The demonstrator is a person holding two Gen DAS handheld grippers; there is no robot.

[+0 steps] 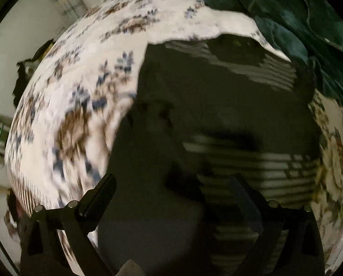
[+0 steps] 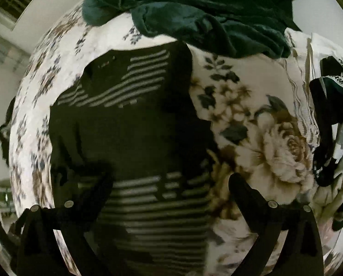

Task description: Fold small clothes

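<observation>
Both grippers, left gripper (image 1: 173, 191) and right gripper (image 2: 171, 184), hang wide open and empty over the floppy black striped top (image 2: 130, 138) on the floral bed (image 2: 252, 126), so I'd pinch its hem corners, green garment (image 2: 194, 11) beyond.

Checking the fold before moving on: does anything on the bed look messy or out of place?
The dark striped garment lies flat on the floral blanket. A green garment sits crumpled at the far edge, unfolded, and another patterned piece is bunched at the right.

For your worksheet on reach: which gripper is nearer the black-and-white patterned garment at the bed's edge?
Right. The right gripper has the patterned garment close beside it; the left gripper's view doesn't clearly show it.
</observation>
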